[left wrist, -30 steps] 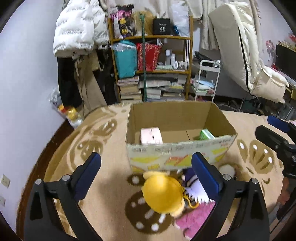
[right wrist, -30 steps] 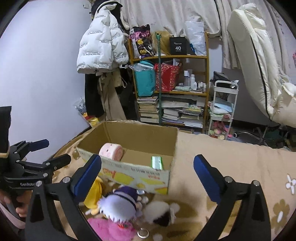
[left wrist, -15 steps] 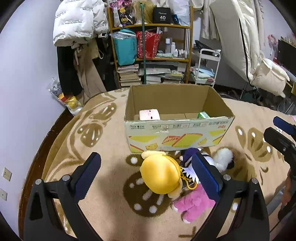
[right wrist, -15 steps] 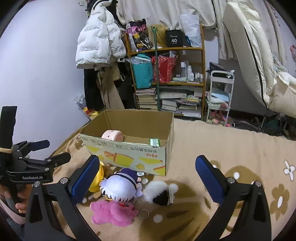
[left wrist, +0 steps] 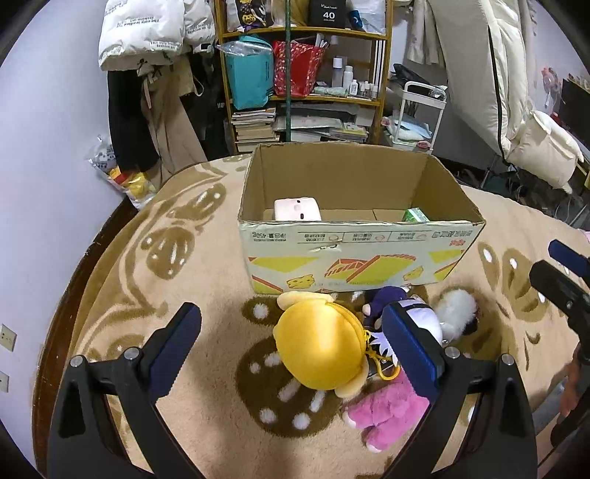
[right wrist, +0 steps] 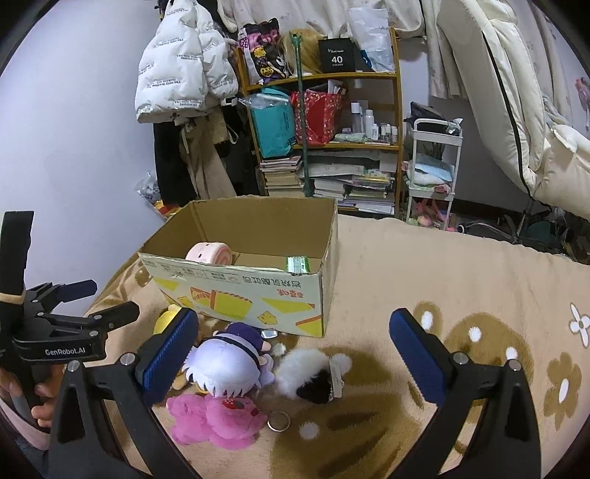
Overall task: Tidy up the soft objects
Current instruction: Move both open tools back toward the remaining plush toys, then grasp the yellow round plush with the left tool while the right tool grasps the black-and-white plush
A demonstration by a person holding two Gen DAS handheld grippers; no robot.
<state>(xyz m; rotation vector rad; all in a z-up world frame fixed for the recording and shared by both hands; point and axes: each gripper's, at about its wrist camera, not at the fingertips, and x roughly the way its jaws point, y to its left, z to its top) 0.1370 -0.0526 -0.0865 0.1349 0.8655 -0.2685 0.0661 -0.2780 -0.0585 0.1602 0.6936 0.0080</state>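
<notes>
A cardboard box stands on the beige rug with a pink roll-shaped plush and a green packet inside. In front of it lie a yellow plush, a purple-and-white doll, a pink plush and a white-and-black fluffy toy. My left gripper hangs open above the yellow plush. My right gripper is open above the doll and fluffy toy. Neither holds anything.
A wooden shelf full of bags and books stands behind the box, with a white jacket on the left and a white trolley on the right. A metal ring lies on the rug. A hand holds the left gripper.
Both grippers have pulled back and up from the box, so more rug and the whole toy pile now show. Both stay open; the toys have not moved.
</notes>
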